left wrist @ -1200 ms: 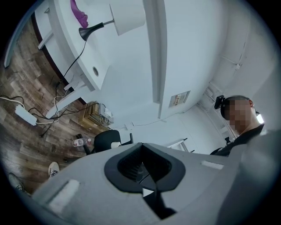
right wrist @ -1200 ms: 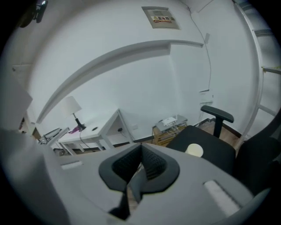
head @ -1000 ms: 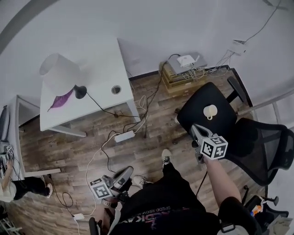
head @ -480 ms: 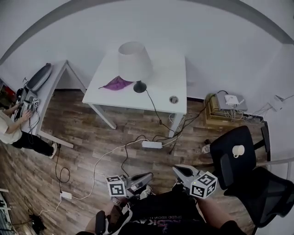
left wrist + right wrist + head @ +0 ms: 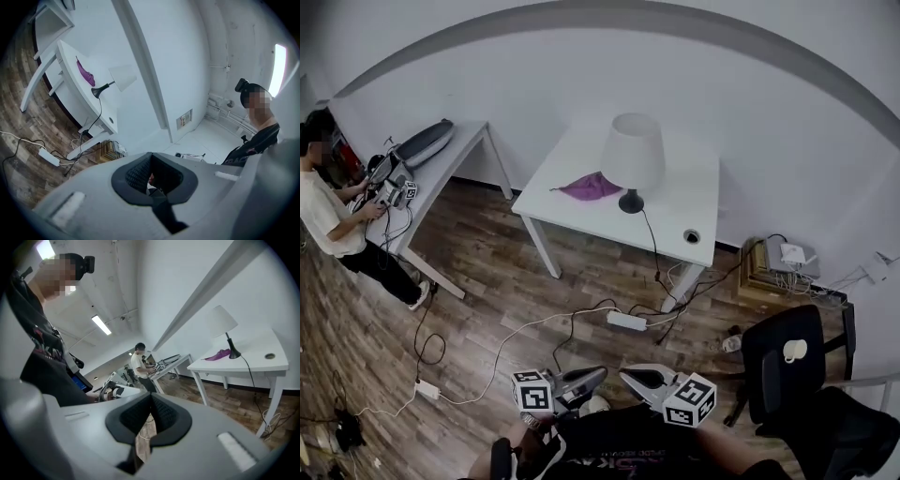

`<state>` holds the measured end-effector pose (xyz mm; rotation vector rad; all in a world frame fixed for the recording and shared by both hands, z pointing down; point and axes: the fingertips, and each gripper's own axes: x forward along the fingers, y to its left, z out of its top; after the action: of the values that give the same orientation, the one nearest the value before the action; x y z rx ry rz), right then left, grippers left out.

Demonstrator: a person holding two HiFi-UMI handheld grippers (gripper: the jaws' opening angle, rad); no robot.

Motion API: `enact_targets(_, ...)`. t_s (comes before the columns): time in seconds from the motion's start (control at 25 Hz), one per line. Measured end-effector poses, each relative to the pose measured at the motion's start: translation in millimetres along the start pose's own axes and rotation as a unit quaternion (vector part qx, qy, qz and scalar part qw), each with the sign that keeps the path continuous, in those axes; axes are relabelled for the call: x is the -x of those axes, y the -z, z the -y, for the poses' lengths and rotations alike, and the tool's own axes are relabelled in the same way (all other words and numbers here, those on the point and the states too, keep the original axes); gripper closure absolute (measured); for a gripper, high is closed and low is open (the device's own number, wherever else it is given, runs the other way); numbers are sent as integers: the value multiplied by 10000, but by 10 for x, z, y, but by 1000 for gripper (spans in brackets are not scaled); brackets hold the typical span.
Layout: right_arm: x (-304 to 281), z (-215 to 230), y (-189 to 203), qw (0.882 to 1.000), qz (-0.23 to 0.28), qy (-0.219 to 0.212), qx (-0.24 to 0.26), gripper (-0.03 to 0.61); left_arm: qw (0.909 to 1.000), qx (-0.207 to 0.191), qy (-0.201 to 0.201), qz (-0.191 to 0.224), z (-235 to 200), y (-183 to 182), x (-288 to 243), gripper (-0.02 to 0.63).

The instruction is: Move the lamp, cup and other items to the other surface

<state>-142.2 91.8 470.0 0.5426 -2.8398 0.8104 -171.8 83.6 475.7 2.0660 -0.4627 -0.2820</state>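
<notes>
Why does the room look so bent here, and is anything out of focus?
Head view: a wide lens bows the wall into an arc, yet the lamp is crisp. Left gripper view: dark rounded corners, the near tongs soft. Right gripper view: same bending, ceiling light glaring.

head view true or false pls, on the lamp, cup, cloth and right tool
1. The white-shaded table lamp stands on the white table. True.
2. The small white cup sits on that table. False: it sits on the seat of the black office chair.
3. The crumpled purple cloth lies on the table beside the lamp. True.
4. The right tool grips the cup. False: its jaws are shut on nothing.
</notes>
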Motion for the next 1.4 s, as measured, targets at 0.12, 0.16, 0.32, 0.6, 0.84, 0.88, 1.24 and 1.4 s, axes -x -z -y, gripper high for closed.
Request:
enact_targets(0.12, -131, -96, -1, 9997, -98, -166, 116, 574, 9999, -44, -51, 100, 24, -24, 129, 621)
enact_targets(0.16, -160, -121, 2, 9996, -130, -194, 158, 574, 9999, -73, -57, 118, 25, -21, 162, 621)
enact_targets(0.32, -212, -163, 42, 9990, -270, -231, 275, 574, 9997, -99, -45, 229, 0, -18, 232, 621)
enact_targets(0.6, -156, -185, 90, 9992, -323, -67, 225, 574, 9996, -58, 102, 260, 30, 3, 264, 621)
enact_targets(0.84, -150, -239, 127, 9995, -286, -1, 168, 574, 9998, -49, 88, 143, 66, 64, 316, 621)
enact_targets(0.88, -147, -237, 131, 9995, -274, 4, 155, 574, 9998, -23, 94, 156, 62, 68, 316, 621)
enact_targets(1.24, -98, -244, 169, 9997, -206, 119, 72, 574, 9999, -25, 133, -6, 47, 181, 293, 621)
enact_targets(1.4, -80, -258, 175, 9997, -181, 123, 86, 574, 9998, -87, 179, -76, 107, 187, 266, 620)
